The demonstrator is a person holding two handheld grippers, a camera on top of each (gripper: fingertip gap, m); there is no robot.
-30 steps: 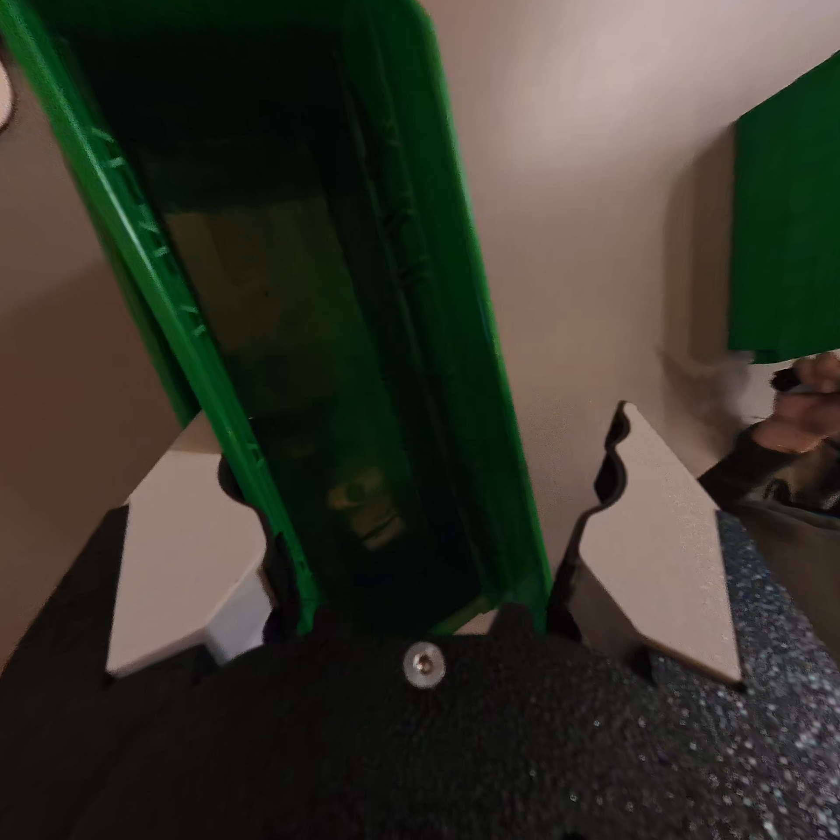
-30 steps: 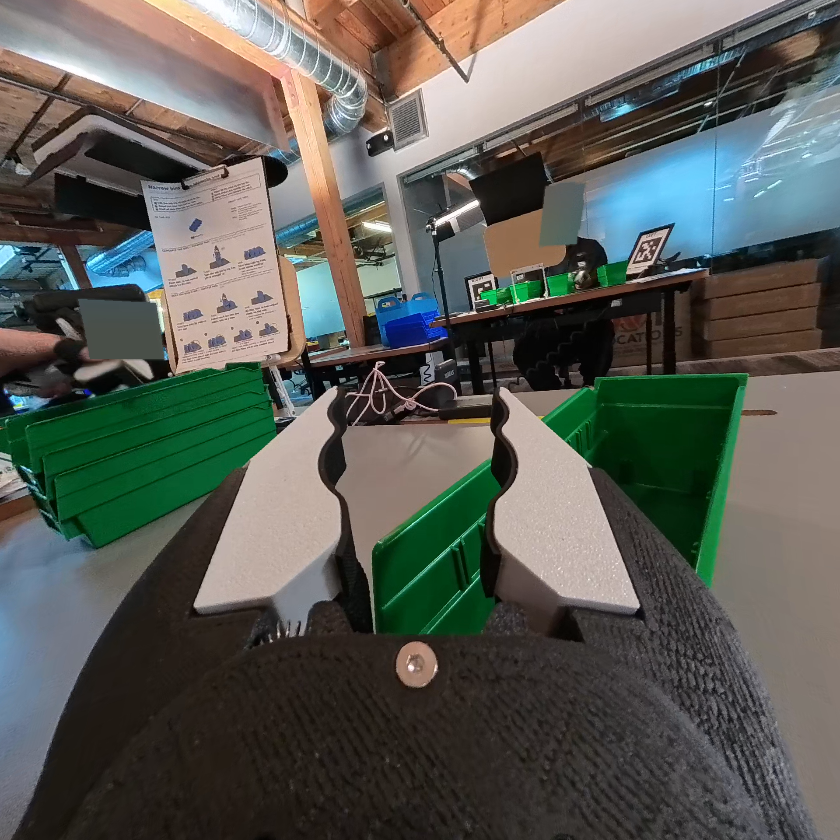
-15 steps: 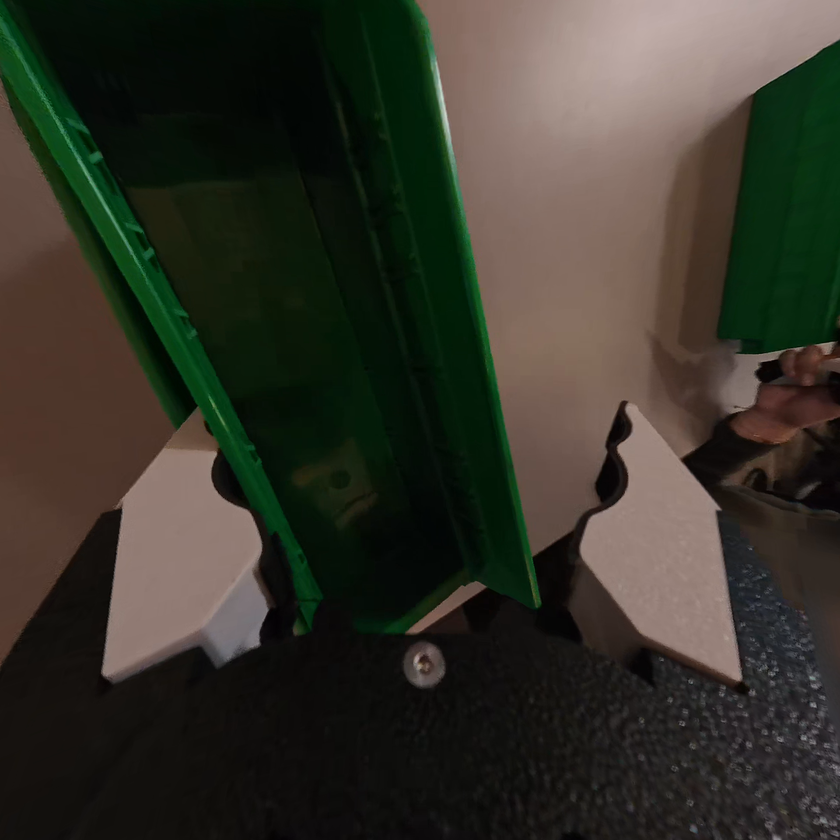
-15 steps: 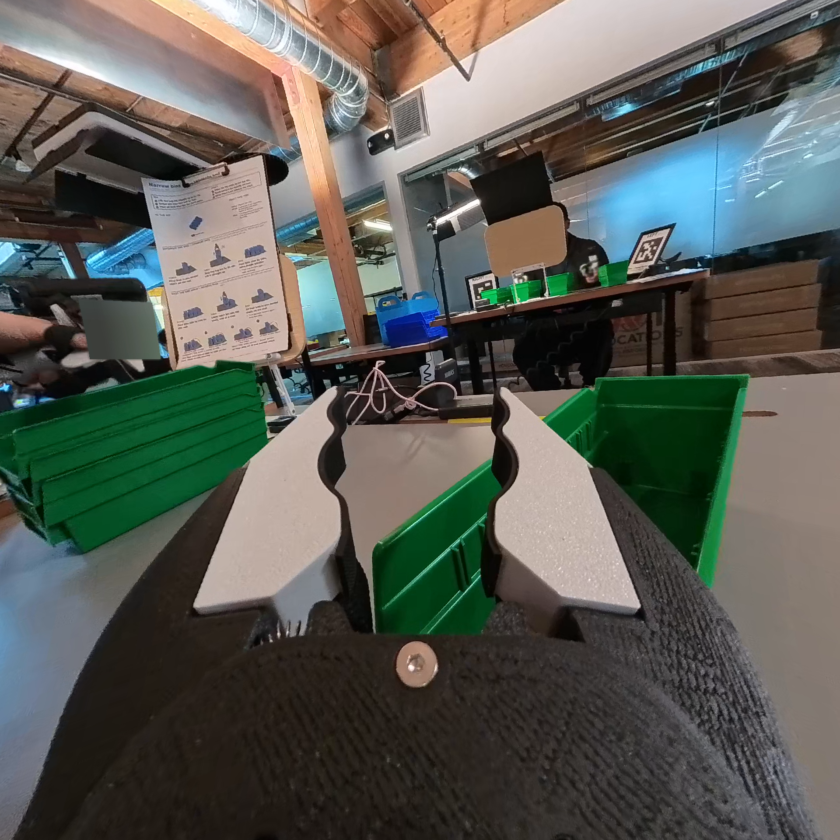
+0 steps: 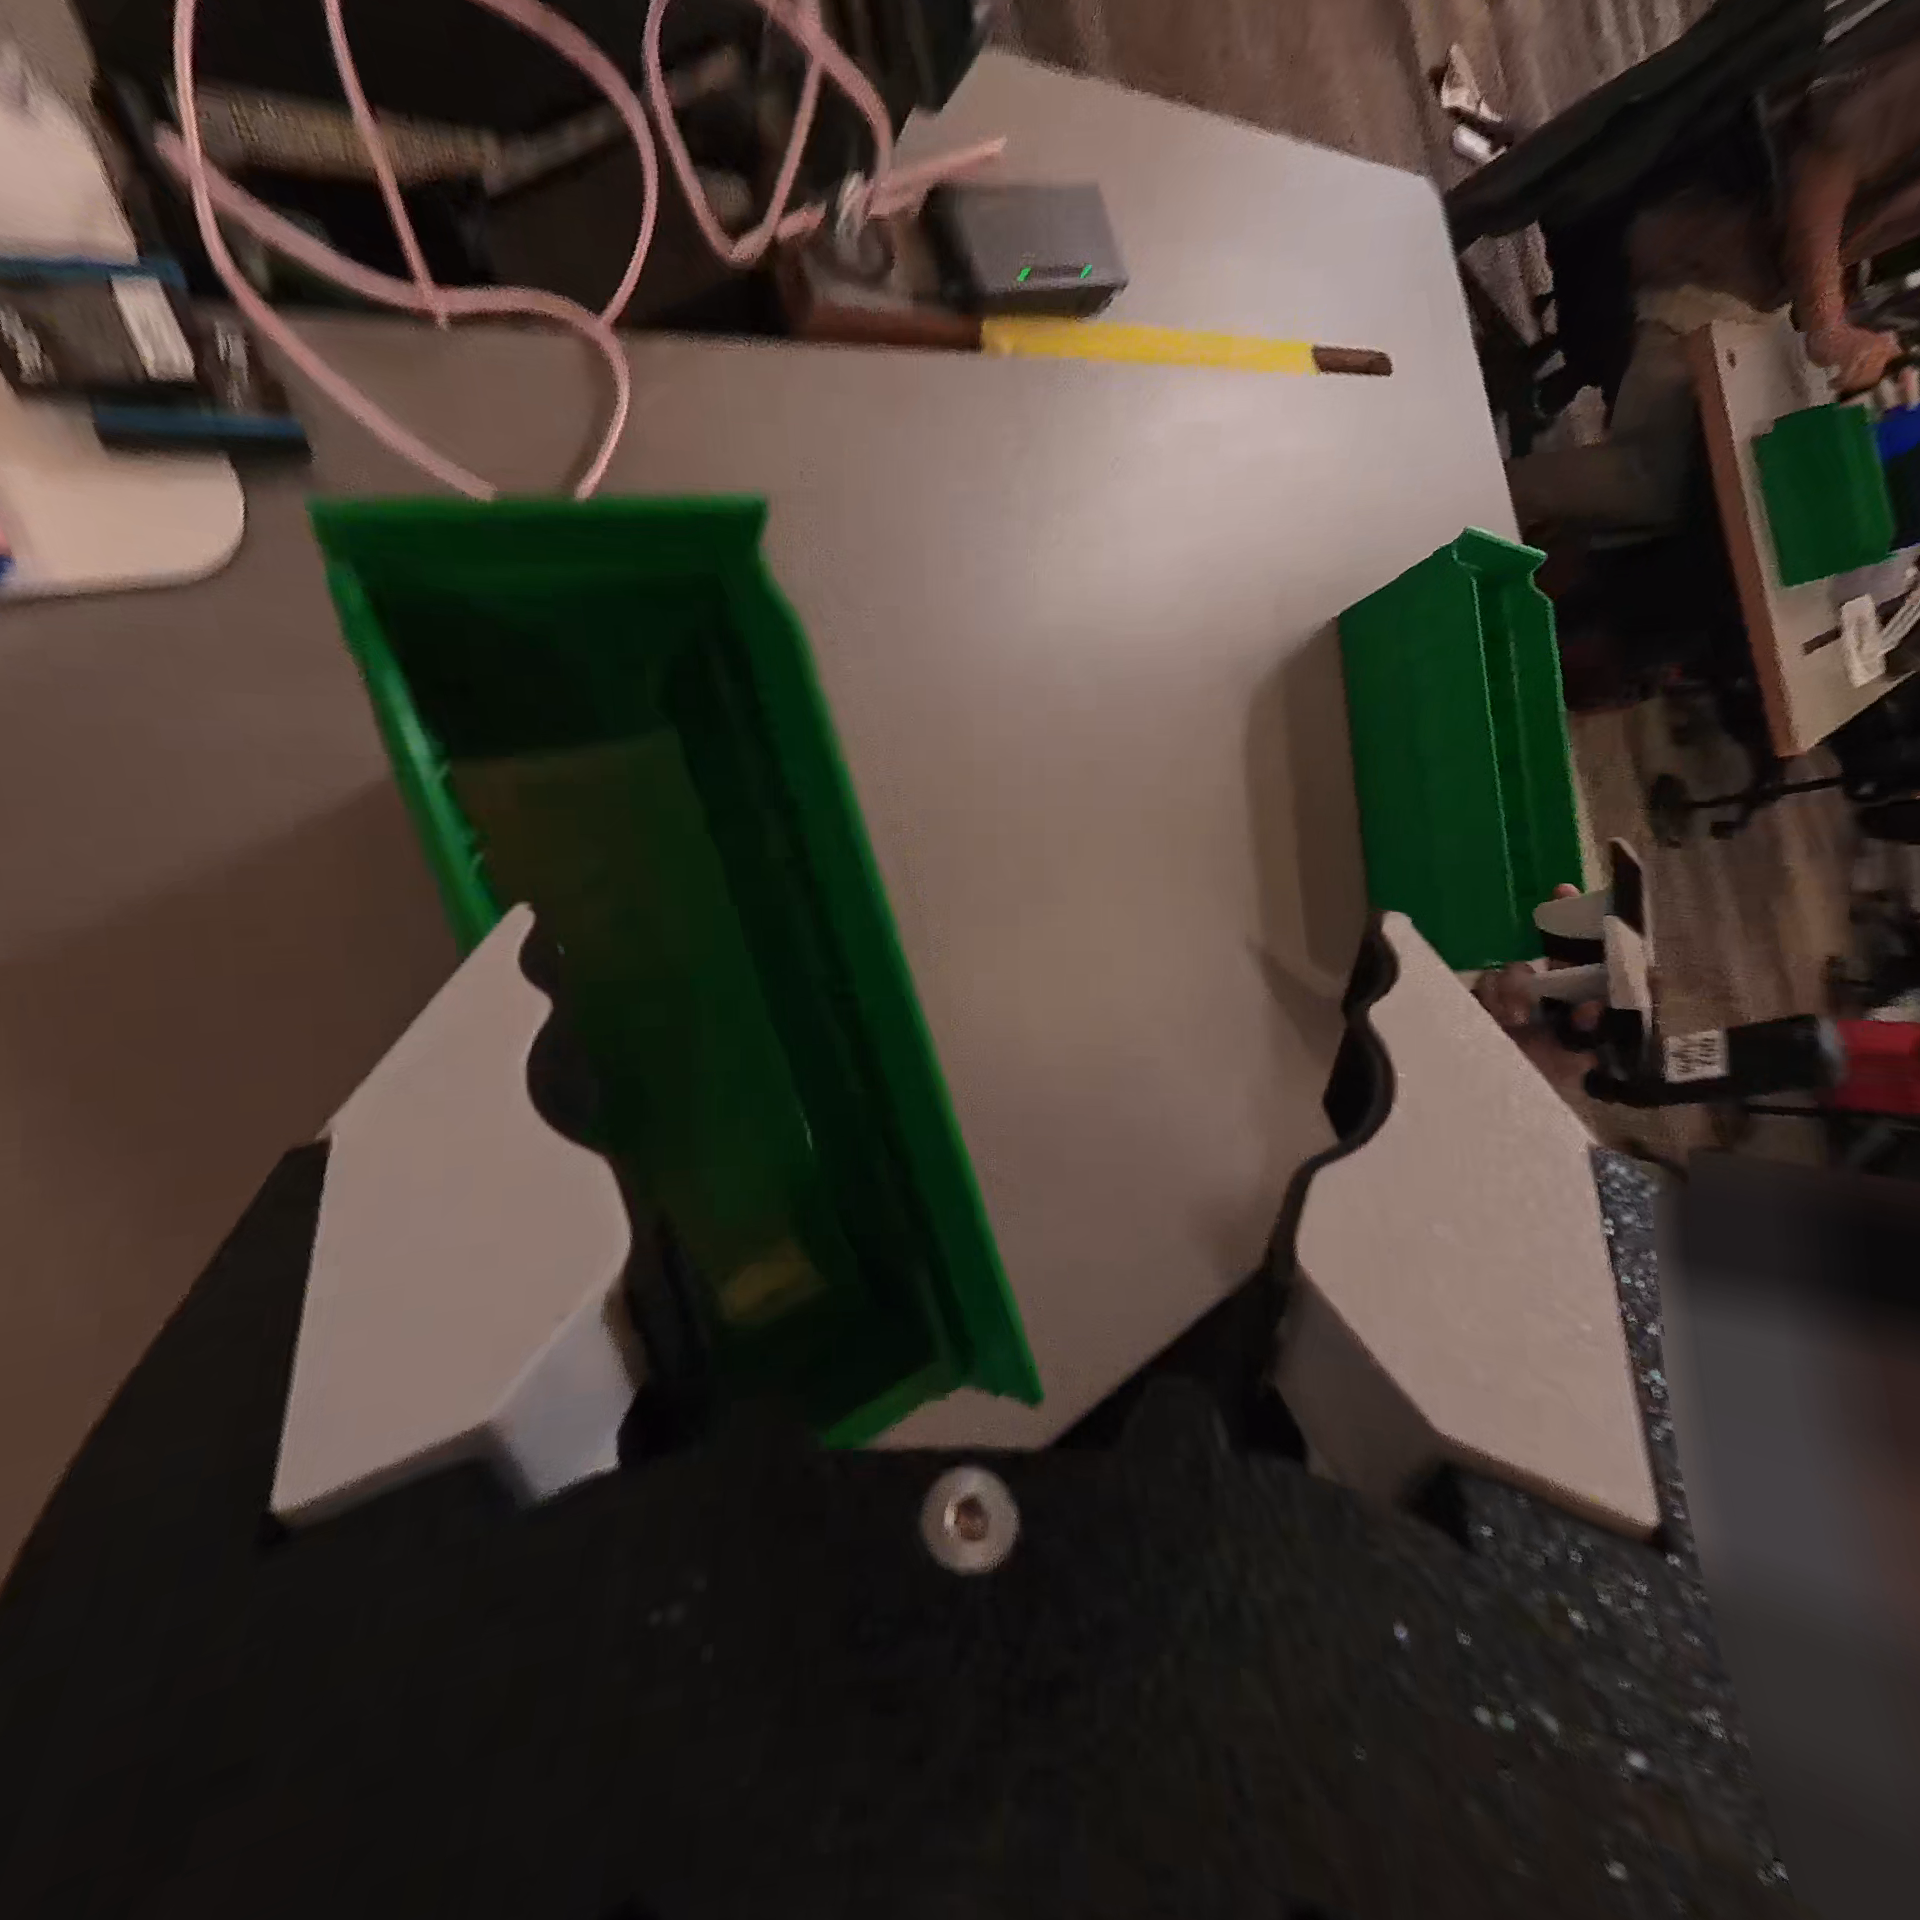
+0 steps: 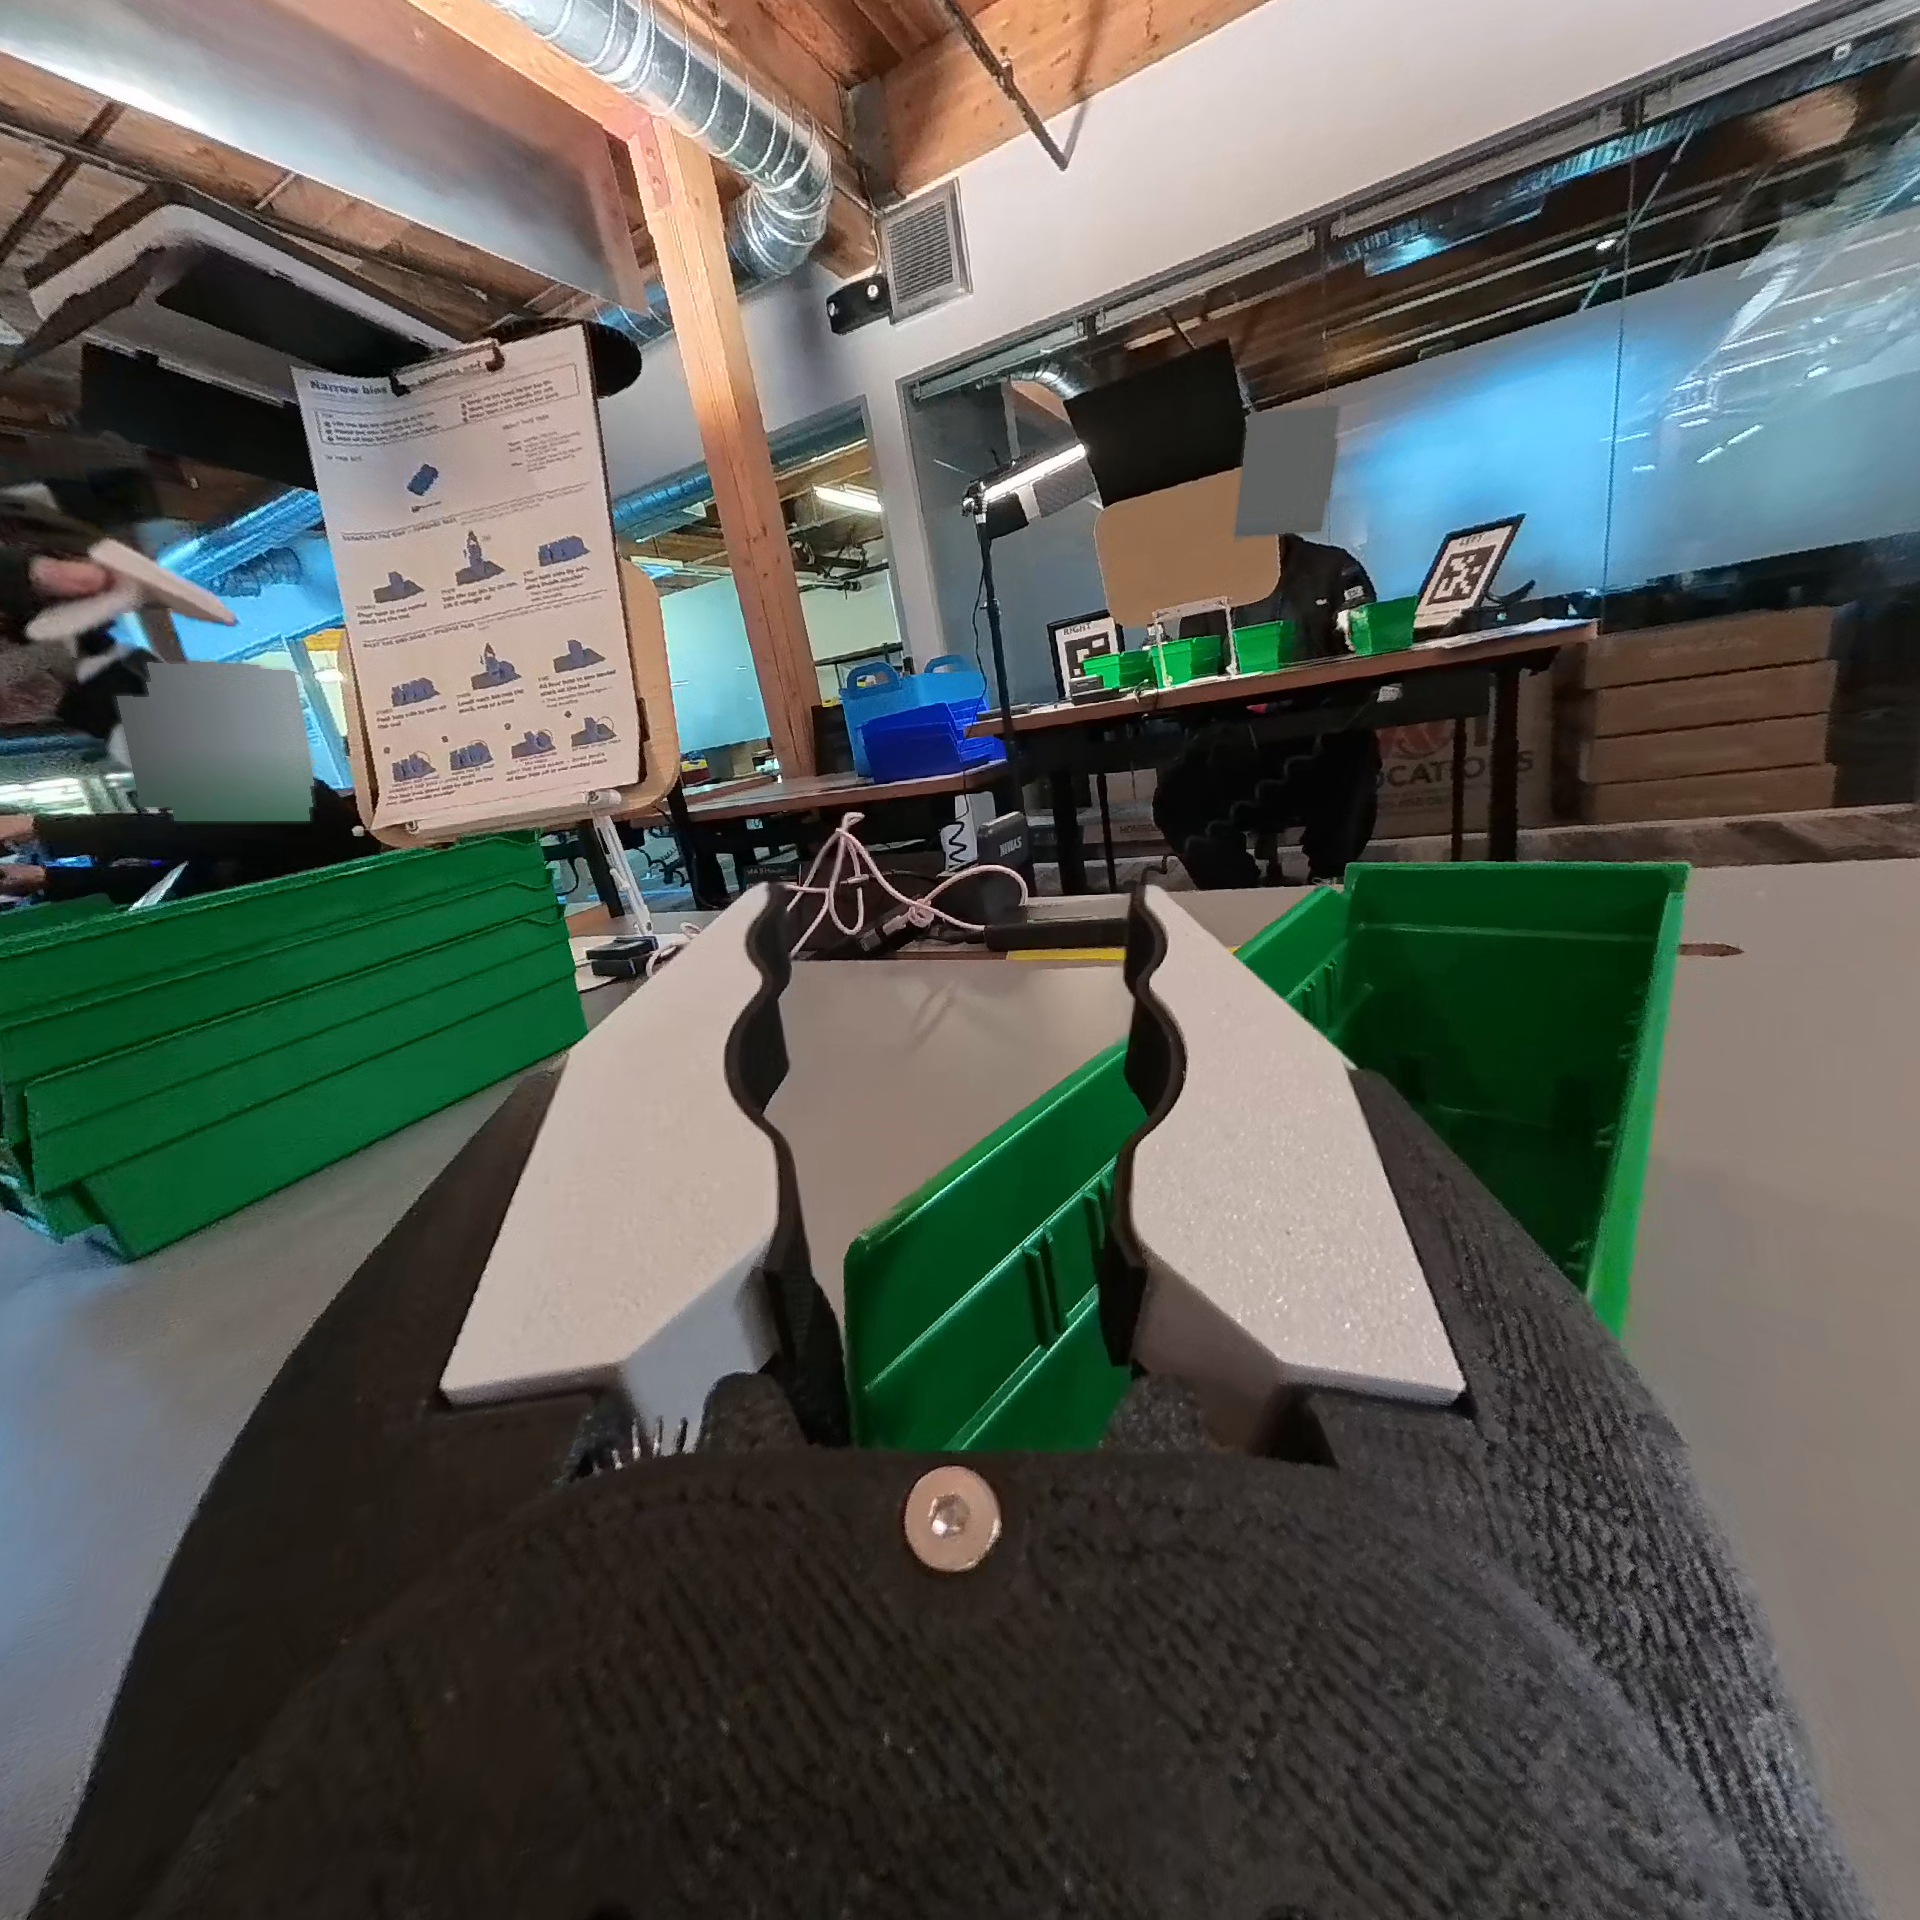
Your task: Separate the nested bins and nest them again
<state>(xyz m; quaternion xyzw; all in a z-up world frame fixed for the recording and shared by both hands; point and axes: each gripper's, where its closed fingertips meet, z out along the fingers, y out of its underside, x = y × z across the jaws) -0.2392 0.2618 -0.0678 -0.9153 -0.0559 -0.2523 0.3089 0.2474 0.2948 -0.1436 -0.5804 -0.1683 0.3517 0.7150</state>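
Note:
A stack of nested green bins [image 5: 644, 935] lies on the grey table [image 5: 1091, 727]; it also shows at the left of the right wrist view [image 6: 281, 1029]. My left gripper [image 5: 956, 920] is wide open above the stack's near end, holding nothing, and its left finger [image 5: 447, 1143] overlaps the stack's left wall. A single green bin [image 6: 1507, 1039] lies apart on the right and also shows in the left wrist view [image 5: 1455, 758]. My right gripper [image 6: 953, 899] is open, and the single bin's near corner wall stands between its fingers.
Pink cables [image 5: 613, 343], a black box with green lights [image 5: 1029, 244] and a yellow-taped strip [image 5: 1143, 348] lie at the table's far edge. A clipboard with an instruction sheet [image 6: 468, 582] stands behind the stack. Other tables with bins and a seated person are farther back.
My left gripper has pulled up and back from the stack, so the whole stack and the table's far edge now show. The right gripper and single bin have not moved.

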